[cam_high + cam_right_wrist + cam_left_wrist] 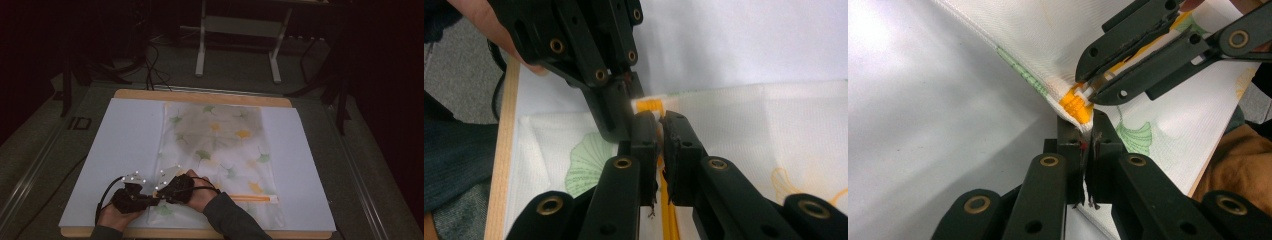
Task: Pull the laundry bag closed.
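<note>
Left gripper view: left gripper (1087,131) clamped shut on the very corner of the white woven-fabric bag printed with green and yellow leaves (1048,30), pinching cloth just below the end of the orange plastic zip (1075,106). Right gripper (1094,89) closed too, coming in from the upper right and nipping a small pale tab at the zip's end, apparently the slider pull, though too small to tell for certain. Tips of both nearly touching.

Seen from the high view, both meeting at the bag's near left corner, close to the near edge of the wooden tabletop (200,96), left of its middle, on the pale lilac sheet (125,145) covering it. Bag lying flat down the middle of the tabletop, reaching from near the far edge to the near edge, zip running along its near end towards the right.

Judged by look: light, thin, limp cloth, no stiffness at all, prone to bunch and lift off the sheet under any sideways pull. Not fragile, yet with an open weave likely to snag or fray, loose threads hanging by the left jaws. Best held at the stitched corner beside the zip end, as an anchor, with the tab taken squarely by the other pair. Tab small and smooth, so liable to slip out; calls for a pull in line with the zip teeth, cloth drawn taut against it.
</note>
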The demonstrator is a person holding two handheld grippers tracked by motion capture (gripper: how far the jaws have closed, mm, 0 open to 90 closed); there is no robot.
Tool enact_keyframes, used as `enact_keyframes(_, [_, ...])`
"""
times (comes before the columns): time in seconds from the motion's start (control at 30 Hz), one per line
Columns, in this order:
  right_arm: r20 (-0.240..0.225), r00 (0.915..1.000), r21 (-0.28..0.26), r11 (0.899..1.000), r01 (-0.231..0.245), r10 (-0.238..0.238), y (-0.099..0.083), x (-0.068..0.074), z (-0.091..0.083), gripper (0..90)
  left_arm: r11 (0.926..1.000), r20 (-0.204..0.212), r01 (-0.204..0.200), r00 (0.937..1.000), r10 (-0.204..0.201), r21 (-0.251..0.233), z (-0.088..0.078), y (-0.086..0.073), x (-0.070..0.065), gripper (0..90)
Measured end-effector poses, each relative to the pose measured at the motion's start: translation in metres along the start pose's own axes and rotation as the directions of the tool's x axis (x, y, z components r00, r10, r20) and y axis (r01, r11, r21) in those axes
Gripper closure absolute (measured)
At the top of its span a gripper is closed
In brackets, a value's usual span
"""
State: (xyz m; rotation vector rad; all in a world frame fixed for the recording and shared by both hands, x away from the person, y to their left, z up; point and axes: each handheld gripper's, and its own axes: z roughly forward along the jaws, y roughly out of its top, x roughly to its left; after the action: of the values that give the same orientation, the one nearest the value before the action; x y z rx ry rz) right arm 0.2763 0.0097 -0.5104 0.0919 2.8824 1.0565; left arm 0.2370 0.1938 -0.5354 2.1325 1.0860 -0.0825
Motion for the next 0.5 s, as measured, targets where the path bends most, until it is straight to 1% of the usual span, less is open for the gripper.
enact_keyframes(0.2, [0.008,1.0,0.021,1.0,0.006,-0.006,-0.0028,-0.0004,0.0007,84.7,1.0,-0.003,0.004,1.0,-0.004,-0.005,-0.0024,-0.0012,0.0019,86.7])
enact_keyframes(0.4, [0.013,0.9999,0.032,0.999,0.007,-0.007,-0.0052,-0.0002,0.0018,84.7,1.0,-0.006,0.001,1.0,-0.001,-0.002,-0.0033,-0.0016,0.0029,86.6])
enact_keyframes(0.5, [0.023,0.9996,0.044,0.999,0.018,-0.019,-0.0052,0.0006,0.0027,84.7,1.0,-0.009,0.002,1.0,-0.002,0.0,-0.0036,-0.0019,0.0031,86.6])
